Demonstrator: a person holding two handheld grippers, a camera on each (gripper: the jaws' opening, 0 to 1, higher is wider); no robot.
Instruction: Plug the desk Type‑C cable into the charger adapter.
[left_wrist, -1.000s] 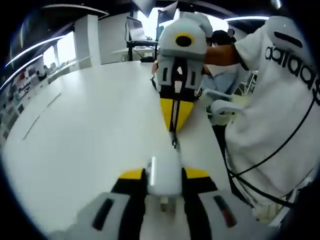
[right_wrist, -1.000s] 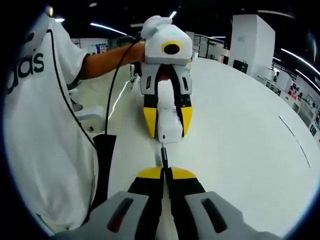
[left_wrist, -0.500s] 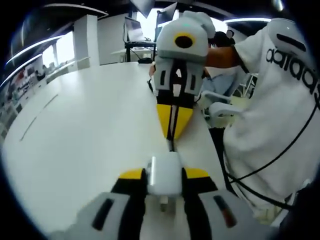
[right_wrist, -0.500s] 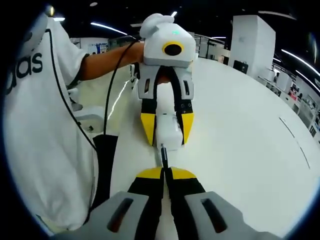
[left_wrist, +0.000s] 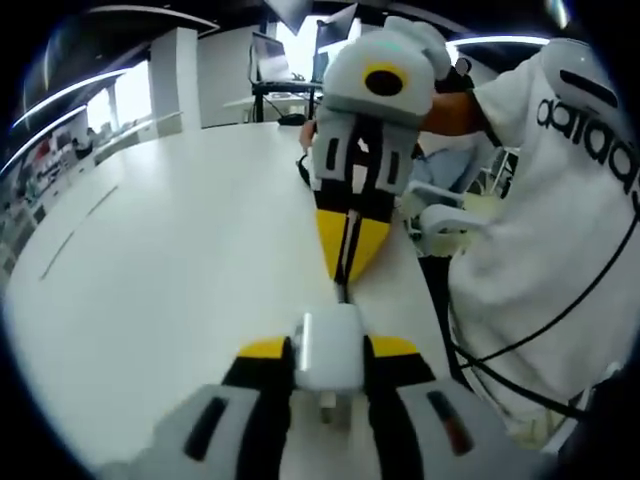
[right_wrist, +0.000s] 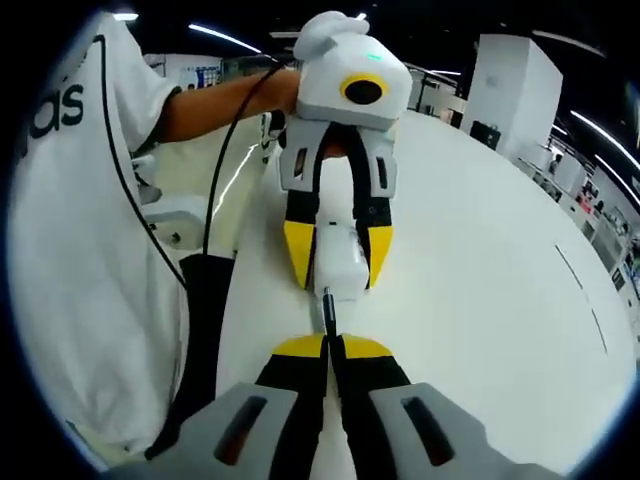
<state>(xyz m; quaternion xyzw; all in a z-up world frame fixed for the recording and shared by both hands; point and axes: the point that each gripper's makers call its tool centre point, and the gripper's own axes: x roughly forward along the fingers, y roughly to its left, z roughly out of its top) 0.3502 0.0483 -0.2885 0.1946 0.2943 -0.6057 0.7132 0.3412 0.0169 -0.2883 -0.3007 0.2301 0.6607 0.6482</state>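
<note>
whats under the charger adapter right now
The white table lies below the charger adapter, which the left gripper grips by its sides. Whether the adapter touches the table cannot be seen; its underside is hidden.

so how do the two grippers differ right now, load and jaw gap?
Left gripper clamps the white adapter; right gripper pinches the thin black cable. Left jaws stand apart around the block; right jaws are nearly touching. Shared: yellow-tipped black jaws, facing each other over the white desk, plug tip at the adapter's face.
</note>
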